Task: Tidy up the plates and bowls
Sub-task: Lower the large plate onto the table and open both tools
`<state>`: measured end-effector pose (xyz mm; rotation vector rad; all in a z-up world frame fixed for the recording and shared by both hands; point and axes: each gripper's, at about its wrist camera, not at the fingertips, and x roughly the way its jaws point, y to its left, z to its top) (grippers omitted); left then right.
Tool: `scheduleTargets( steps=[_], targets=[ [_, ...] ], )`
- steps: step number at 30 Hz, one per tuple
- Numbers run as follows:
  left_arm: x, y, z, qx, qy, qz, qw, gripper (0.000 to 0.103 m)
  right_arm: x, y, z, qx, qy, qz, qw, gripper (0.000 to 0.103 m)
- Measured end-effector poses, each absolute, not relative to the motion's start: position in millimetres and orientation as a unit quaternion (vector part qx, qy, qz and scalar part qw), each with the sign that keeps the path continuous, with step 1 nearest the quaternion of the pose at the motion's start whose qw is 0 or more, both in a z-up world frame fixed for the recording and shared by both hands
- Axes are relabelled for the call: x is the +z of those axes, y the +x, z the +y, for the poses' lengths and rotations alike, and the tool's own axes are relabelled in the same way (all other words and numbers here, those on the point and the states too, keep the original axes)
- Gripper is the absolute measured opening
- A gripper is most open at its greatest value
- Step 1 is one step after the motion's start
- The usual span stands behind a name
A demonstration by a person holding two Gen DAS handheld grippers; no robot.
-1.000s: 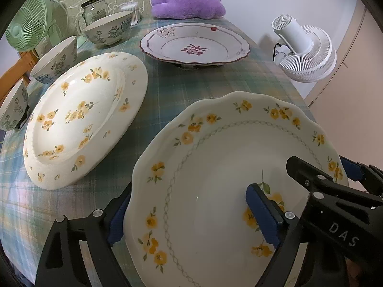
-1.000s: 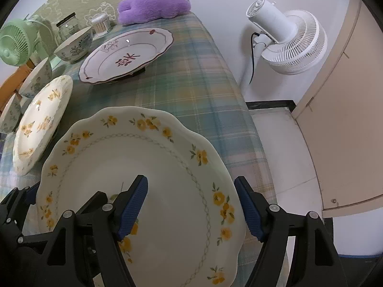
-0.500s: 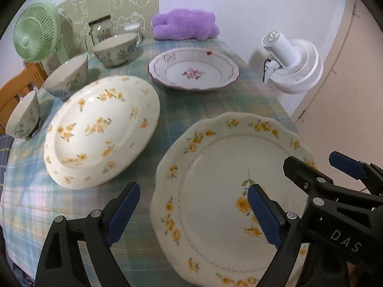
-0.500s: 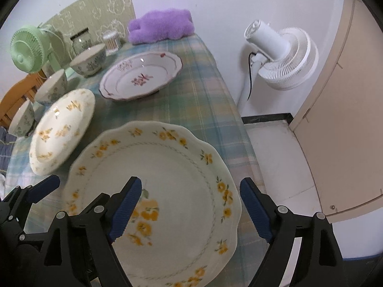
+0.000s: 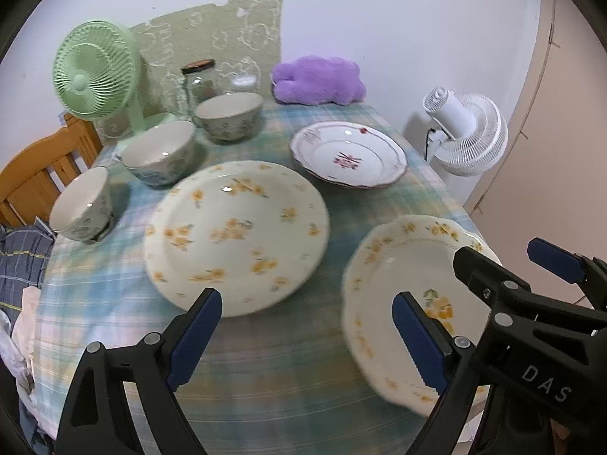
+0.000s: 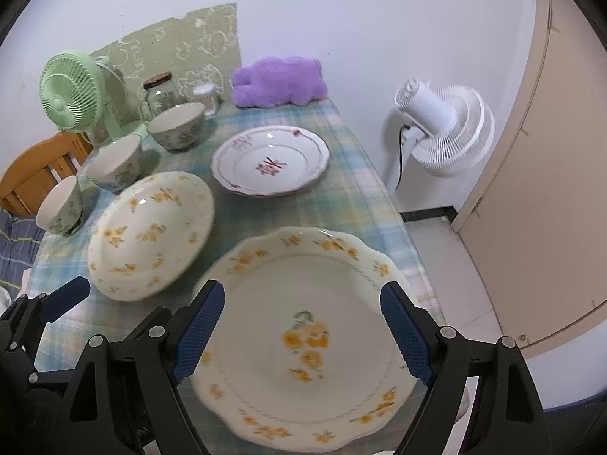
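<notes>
A scalloped plate with yellow flowers (image 6: 303,326) lies at the near right of the checked table (image 5: 265,371). My right gripper (image 6: 301,303) hovers open above it, pads apart from its rim and nothing between them. The same plate (image 5: 402,295) shows to the right in the left wrist view. My left gripper (image 5: 303,314) also stands open and empty over the tablecloth, beside a round yellow-flower plate (image 5: 235,227). Farther back lie a red-flower plate (image 5: 349,159) and three floral bowls (image 5: 229,115) (image 5: 159,155) (image 5: 81,204).
A green fan (image 5: 95,72), a glass jar (image 5: 199,83) and a purple plush (image 5: 318,81) line the back wall. A white fan (image 6: 444,132) stands on the floor past the table's right edge. A wooden chair (image 5: 34,174) is at the left.
Both grippers have risen and drawn back from the scalloped plate, which stays flat on the table. The right jaws have widened a little. More of the table now shows.
</notes>
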<state>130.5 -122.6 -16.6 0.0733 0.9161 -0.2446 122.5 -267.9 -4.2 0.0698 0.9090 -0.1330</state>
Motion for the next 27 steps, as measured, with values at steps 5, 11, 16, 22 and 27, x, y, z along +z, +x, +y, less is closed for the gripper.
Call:
scheduleTargets(
  steps=[5, 11, 16, 22, 27],
  targets=[
    [-7.0, 132.9, -88.3, -0.103, 0.039, 0.437, 0.893, 0.092, 4.6, 122.4, -234.4, -0.064, 0.039, 0.431, 0.899, 0.086],
    [-1.5, 141.4, -59.2, -0.095, 0.045, 0.426, 0.898, 0.092, 10.8, 128.9, -202.4, -0.063, 0.057, 0.431, 0.899, 0.086],
    [-4.7, 158.8, -42.4, -0.082, 0.036, 0.429, 0.899, 0.089, 10.0, 146.7, -179.9, -0.057, 0.049, 0.433, 0.898, 0.086],
    [-10.8, 197.3, -33.5, -0.054, 0.03, 0.427, 0.902, 0.089, 4.3, 182.3, -169.7, -0.053, 0.046, 0.429, 0.901, 0.086],
    [-26.2, 230.6, -28.0, -0.026, 0.018, 0.432, 0.901, 0.089, -10.7, 226.0, -166.4, -0.042, 0.044, 0.428, 0.902, 0.086]
  ],
)
